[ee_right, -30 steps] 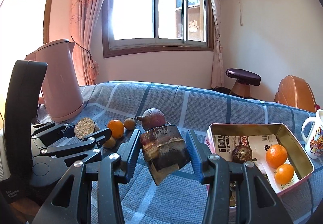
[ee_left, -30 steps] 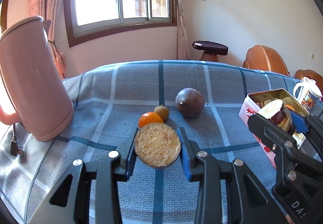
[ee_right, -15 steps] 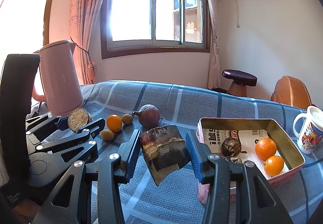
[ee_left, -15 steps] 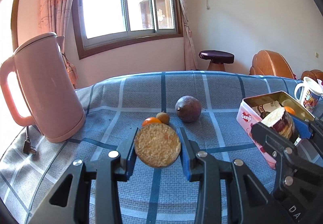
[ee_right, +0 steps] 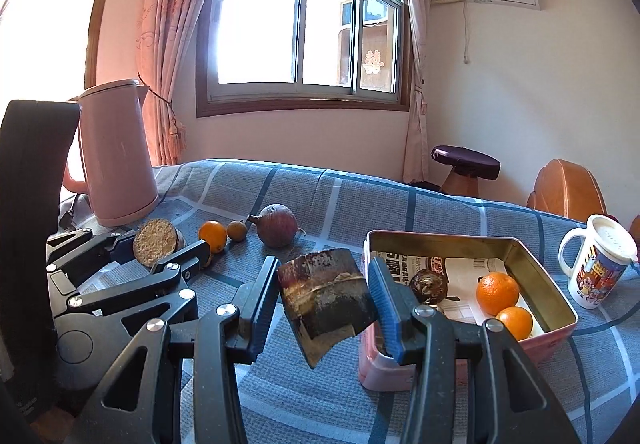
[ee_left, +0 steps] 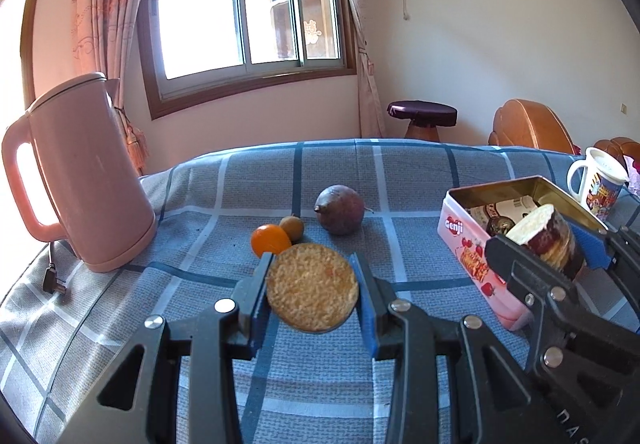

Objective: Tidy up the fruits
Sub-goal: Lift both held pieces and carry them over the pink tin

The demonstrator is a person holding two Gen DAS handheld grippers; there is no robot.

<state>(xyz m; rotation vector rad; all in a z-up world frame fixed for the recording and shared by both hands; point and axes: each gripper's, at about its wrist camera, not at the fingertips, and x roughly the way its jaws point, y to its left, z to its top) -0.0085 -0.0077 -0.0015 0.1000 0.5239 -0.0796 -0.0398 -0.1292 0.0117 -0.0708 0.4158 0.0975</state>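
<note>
My left gripper [ee_left: 313, 290] is shut on a round brown cut piece with a grainy tan face [ee_left: 312, 287], held above the blue checked cloth. My right gripper [ee_right: 323, 294] is shut on a dark brown chunk of cane-like stalk [ee_right: 326, 294], just left of the pink tin [ee_right: 532, 340]. In the tin lie two oranges [ee_right: 497, 293] and a dark round fruit [ee_right: 428, 285]. On the cloth beyond sit an orange [ee_left: 269, 240], a small brown fruit [ee_left: 291, 227] and a purple passion fruit [ee_left: 339, 209]. In the right wrist view the left gripper [ee_right: 160, 248] is at the left.
A pink kettle [ee_left: 82, 180] with its plug [ee_left: 54, 280] stands at the left of the table. A printed white mug [ee_right: 598, 264] stands right of the tin. Behind the table are a stool [ee_left: 422, 118] and wooden chairs [ee_left: 528, 128].
Both grippers have drawn back from the fruits with their pieces still held; the kettle and the tin show more fully in the views. The loose fruits have not moved.
</note>
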